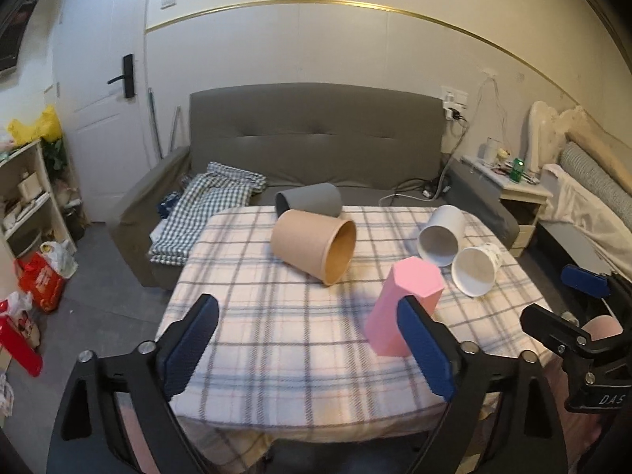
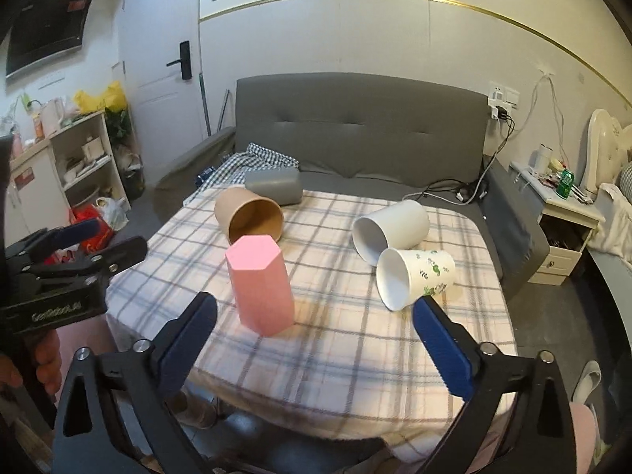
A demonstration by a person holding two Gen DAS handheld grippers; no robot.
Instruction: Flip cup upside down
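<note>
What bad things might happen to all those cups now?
The white cup and the flowered paper cup lie on their sides, apparently touching, so grabbing one may roll the other. The flowered one lies near the table edge and might fall. The pink cup stands close to both open grippers; a bump might topple it.

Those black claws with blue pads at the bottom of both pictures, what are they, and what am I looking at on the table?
They are not a robot. A person holds a two-finger tool in each hand, and a wide-angle camera on each looks out along its fingers. One picture comes from the left hand-held gripper, the other from the right hand-held gripper; each also glimpses the other at its edge. Both are open and hold nothing.

On the checked tablecloth are five cups. The pink cup stands closed end up. The brown cup, grey cup, white cup and flower-print cup lie on their sides. Behind is a grey sofa.
</note>
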